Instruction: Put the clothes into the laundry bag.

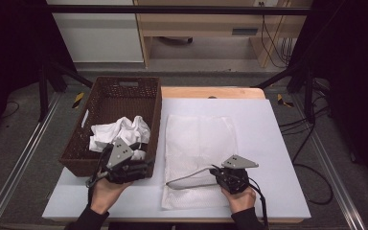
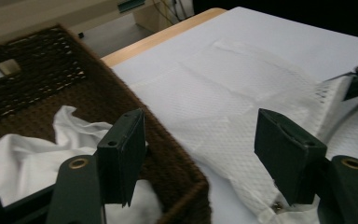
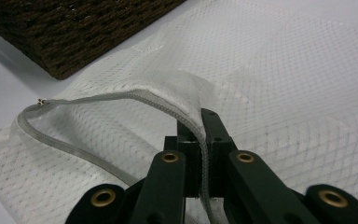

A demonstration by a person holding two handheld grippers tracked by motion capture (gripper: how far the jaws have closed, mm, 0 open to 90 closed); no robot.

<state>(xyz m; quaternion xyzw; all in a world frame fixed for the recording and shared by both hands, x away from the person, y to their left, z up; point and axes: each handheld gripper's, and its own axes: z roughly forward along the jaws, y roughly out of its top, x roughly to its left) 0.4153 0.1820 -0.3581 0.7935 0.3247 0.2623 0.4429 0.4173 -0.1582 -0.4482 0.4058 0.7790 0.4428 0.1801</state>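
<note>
Fingers of the right gripper are clenched on the zipper edge of the white mesh laundry bag, lifting one lip of its mouth so the opening arches up off the desk. The zipper looks run open along the near end, its pull lying at the far corner of the loop. Fingers of the left gripper stand released and wide apart with nothing between them; they hang above the near right wall of the brown wicker basket, and in the left gripper view they frame both that wall and the bag's near corner.

Outward from there, the bag lies flat on the desk just right of the basket, its left edge close beside the basket's wall. A crumpled white garment sits inside the basket, toward its near end, untouched by either gripper.

As a judgement: the bag's mouth is open and held ready, which seems the preparatory part done. Still left are the main steps: taking the garment out of the basket, feeding it into the held-open mouth, and closing the zipper. No cloth appears inside the bag, though the mesh makes that hard to settle.
</note>
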